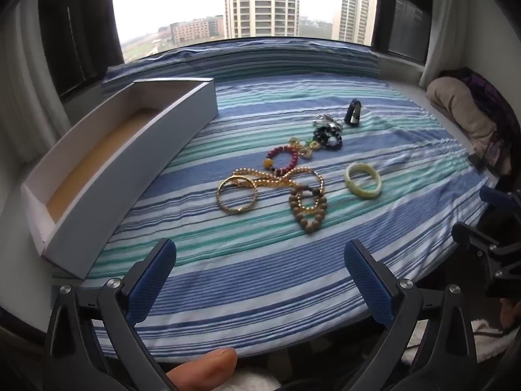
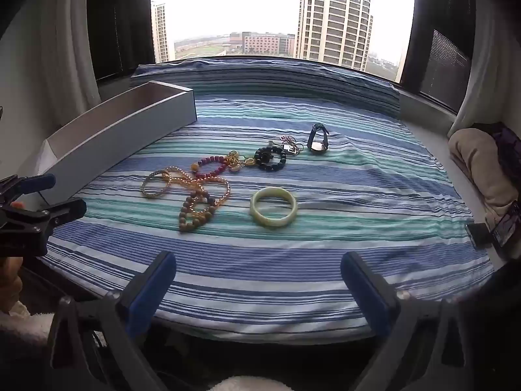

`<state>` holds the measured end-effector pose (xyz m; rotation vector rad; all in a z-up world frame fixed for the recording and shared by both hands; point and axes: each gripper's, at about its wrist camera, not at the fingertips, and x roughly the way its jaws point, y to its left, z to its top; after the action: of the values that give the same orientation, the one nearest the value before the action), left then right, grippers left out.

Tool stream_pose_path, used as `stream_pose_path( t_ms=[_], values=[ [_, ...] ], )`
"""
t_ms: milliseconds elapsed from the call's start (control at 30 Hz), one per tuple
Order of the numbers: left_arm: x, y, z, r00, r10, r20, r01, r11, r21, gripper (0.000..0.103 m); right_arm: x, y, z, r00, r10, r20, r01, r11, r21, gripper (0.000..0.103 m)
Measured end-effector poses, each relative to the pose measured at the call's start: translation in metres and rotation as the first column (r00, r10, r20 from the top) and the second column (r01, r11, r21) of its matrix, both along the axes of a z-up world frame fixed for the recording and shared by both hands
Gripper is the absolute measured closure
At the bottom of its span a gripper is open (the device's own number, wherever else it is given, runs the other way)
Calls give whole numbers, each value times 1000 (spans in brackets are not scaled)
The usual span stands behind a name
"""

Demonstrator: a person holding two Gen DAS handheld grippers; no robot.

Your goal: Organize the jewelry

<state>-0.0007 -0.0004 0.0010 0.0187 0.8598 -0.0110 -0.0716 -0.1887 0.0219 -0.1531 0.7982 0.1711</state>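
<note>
Both sets of tongs are held with their blue-padded fingers wide apart and nothing between them: the left tongs (image 1: 260,280) and the right tongs (image 2: 257,288) hover over the near edge of the blue, teal and white striped bed cover (image 1: 247,270), well short of the jewelry. Nothing has been picked up, so the task is judged to be at its very start, with the first reach not yet made.

Nearest the right tongs lies the pale green stone bangle (image 2: 274,207), flat and apart from the rest. To its left a tangle is seen: a brown wooden bead bracelet (image 1: 307,210), a gold bead chain (image 1: 280,176) and a thin gold bangle (image 1: 237,195), overlapping one another. Further back lie a red bead bracelet (image 1: 282,160), a dark bead bracelet (image 1: 327,137) and a dark-strapped wristwatch (image 2: 317,138). The long, open white cardboard box (image 1: 130,176), empty as far as can be seen, stands along the left side.

The next move is judged to call for a loose piece, probably the green bangle, to be pinched by its rim and carried to the box.

The small gold and silver pieces between the bead bracelets cannot be told apart. The box's near end is partly hidden in the right view.
</note>
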Motion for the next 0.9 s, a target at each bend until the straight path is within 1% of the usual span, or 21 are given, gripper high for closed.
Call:
stream_pose_path(
  t_ms=[67, 167, 233, 333, 400, 600, 733, 900],
  values=[
    [-1, -1, 1, 1000, -3, 15, 3, 1000, 0, 0, -1, 0, 1, 1000, -6, 0, 6, 1000, -12, 0],
    [2, 3, 1, 1000, -18, 5, 18, 1000, -11, 0, -2, 0, 2, 1000, -14, 9, 14, 1000, -10, 0],
    [8, 0, 1, 1000, -26, -11, 26, 1000, 1, 0, -8, 6, -2, 1000, -9, 9, 9, 1000, -8, 0],
    [2, -3, -1, 1000, -28, 1, 28, 1000, 9, 0, -8, 13, -5, 1000, 2, 4, -2, 1000, -4, 0],
    [2, -1, -2, 1000, -24, 1, 24, 1000, 7, 0, -3, 5, -1, 1000, 10, -3, -10, 1000, 6, 0],
    [0, -3, -1, 1000, -30, 3, 30, 1000, 8, 0, -1, 6, -2, 1000, 21, -8, -20, 1000, 10, 0],
    [0, -3, 0, 1000, -30, 1, 30, 1000, 4, 0, -2, 6, -2, 1000, 21, -8, -21, 1000, 14, 0],
    [1, -1, -2, 1000, -24, -20, 23, 1000, -21, 0, -1, 6, -2, 1000, 19, -6, -19, 1000, 16, 0]
  ],
)
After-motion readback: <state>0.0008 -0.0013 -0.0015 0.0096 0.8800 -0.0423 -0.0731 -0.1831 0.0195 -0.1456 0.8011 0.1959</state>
